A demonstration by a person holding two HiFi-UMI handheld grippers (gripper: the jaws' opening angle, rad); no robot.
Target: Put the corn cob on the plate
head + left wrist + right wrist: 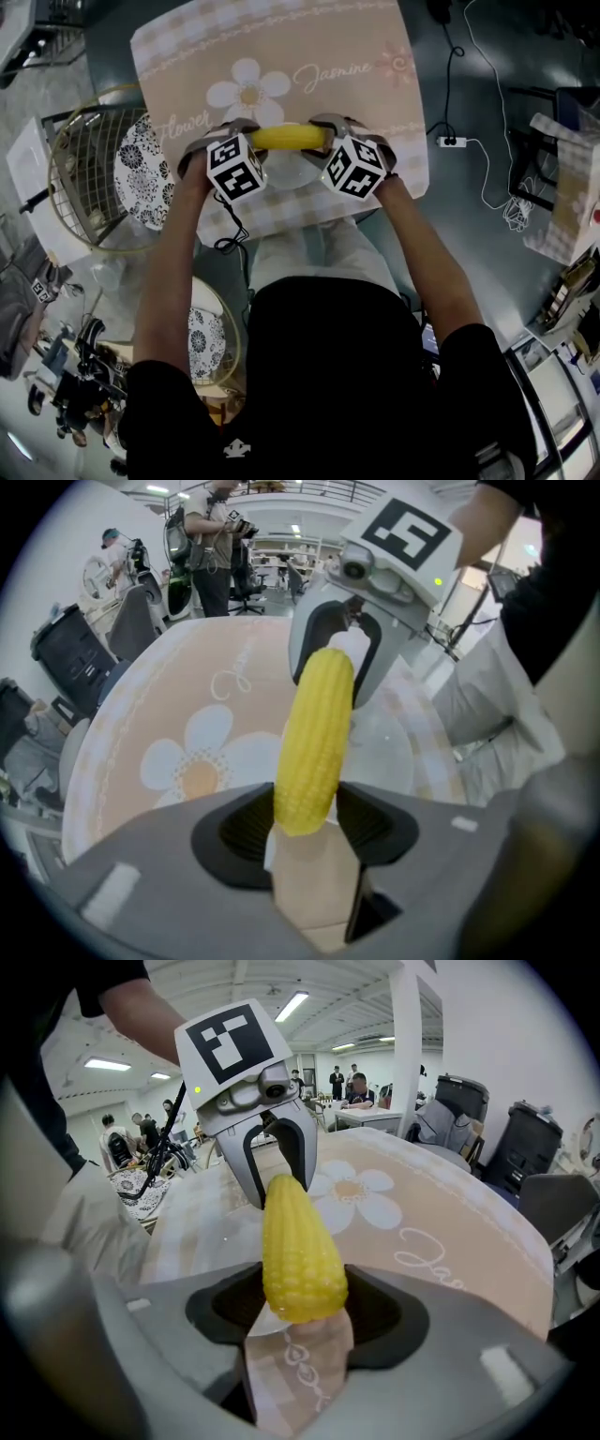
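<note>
The left gripper (305, 819) and the right gripper (298, 1302) each clamped one end of the corn cob (289, 138), holding it level between them. The cob was over the clear plate (292, 176) on the floral tablecloth (309, 56) (contact with the plate could not be determined).

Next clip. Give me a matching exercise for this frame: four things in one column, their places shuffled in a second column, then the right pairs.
Things
1. yellow corn cob
2. black-and-white patterned plate
3. white power strip
4. peach flower-print tablecloth

Places
A. on the floor, at the head view's right
B. spread out beneath the corn cob
C. in the round wire basket, at the head view's left
D. in the air, one end in the left claw, the other in the right claw

Pairs: 1-D, 2-C, 3-A, 4-B
</note>
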